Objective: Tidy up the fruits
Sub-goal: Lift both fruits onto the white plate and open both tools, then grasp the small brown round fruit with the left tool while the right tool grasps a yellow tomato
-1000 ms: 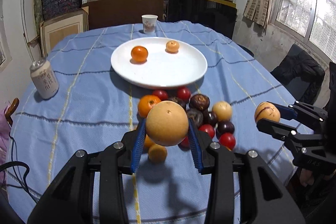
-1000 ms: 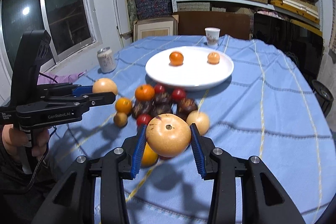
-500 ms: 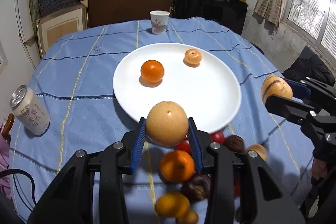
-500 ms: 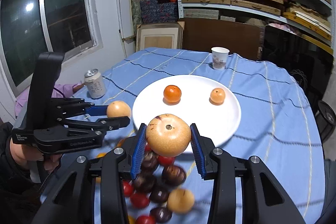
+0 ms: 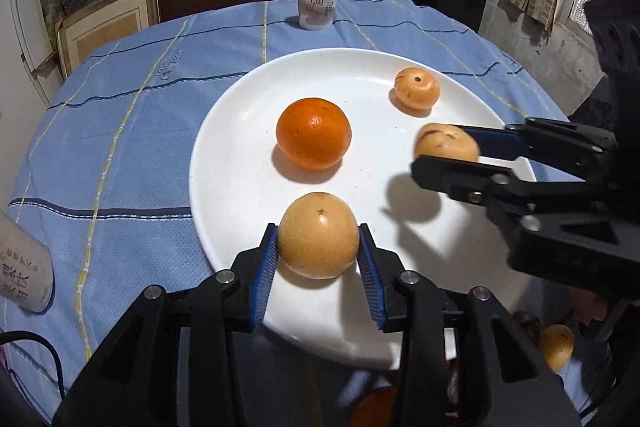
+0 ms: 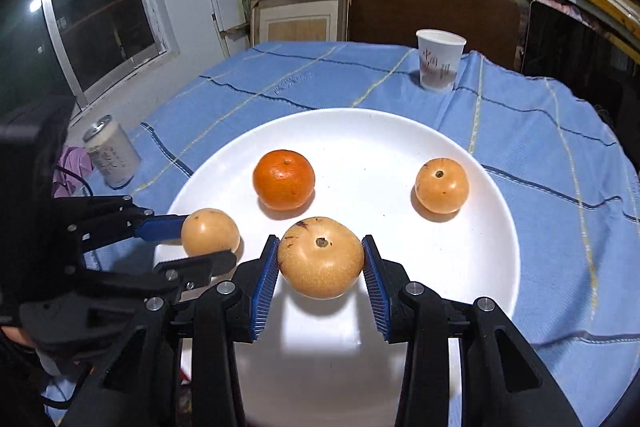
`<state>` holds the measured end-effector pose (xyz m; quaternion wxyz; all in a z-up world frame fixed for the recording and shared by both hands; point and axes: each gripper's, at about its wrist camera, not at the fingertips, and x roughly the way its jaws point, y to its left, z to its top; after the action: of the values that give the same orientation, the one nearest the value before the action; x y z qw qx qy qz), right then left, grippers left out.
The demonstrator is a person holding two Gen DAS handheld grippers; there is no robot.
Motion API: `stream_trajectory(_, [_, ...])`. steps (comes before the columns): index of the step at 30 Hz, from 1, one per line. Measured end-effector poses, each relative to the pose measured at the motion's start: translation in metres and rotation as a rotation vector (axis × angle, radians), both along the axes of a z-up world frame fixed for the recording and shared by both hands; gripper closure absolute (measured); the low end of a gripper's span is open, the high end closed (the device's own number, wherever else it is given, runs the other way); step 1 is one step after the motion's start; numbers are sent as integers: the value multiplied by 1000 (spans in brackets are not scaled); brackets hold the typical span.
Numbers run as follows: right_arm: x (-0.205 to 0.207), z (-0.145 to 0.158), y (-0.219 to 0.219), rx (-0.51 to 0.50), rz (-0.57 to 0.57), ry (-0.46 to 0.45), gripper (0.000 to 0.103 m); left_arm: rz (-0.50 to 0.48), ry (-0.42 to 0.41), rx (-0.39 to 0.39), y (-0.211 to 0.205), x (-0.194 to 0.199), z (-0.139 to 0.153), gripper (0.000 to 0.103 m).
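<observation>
The left gripper was clamped on a tan fruit above the plate. The right gripper gripped a marked fruit there. An orange and third fruit lay plated. The cup bore red Chinese characters; the can's print was unreadable.

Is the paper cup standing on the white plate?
No, the paper cup stands on the blue tablecloth, apart from the white plate.
</observation>
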<state>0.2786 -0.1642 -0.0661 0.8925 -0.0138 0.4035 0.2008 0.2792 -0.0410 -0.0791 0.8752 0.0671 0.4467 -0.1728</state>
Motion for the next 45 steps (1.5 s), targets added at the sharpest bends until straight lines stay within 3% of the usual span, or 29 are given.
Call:
stream_trajectory(7, [19, -9, 16, -47, 20, 30, 61, 3, -18, 22, -4, 4, 0, 64])
stream_trajectory(9, [20, -9, 18, -66, 16, 37, 61, 7, -21, 29, -4, 3, 0, 58])
stream_trajectory(15, [4, 7, 12, -67, -1, 2, 58, 31, -43, 2, 4, -8, 15, 57])
stream_trajectory(19, [-23, 31, 6, -67, -6, -37, 58, 31, -91, -11, 10, -30, 37, 54])
stream_trajectory(21, [-42, 43, 2, -70, -8, -60, 58, 29, -116, -23, 14, -48, 50, 44])
stream_trajectory(26, [-115, 65, -13, -45, -3, -119, 50, -2, -157, -45, 30, -109, 69, 39])
stream_trajectory(34, [-218, 30, -28, 6, -48, -104, 49, -50, -101, 6, 42, -200, 24, 36])
stream_trajectory(39, [-255, 10, -33, 58, -95, -95, 49, -30, -73, -11, 39, -217, 1, 36])
stream_trajectory(43, [-268, 7, -33, 49, -108, -97, 49, -32, -94, 59, 28, -220, -8, 36])
stream_trajectory(45, [-275, 6, -33, 42, -110, -104, 49, -37, -94, 76, 23, -220, -10, 46])
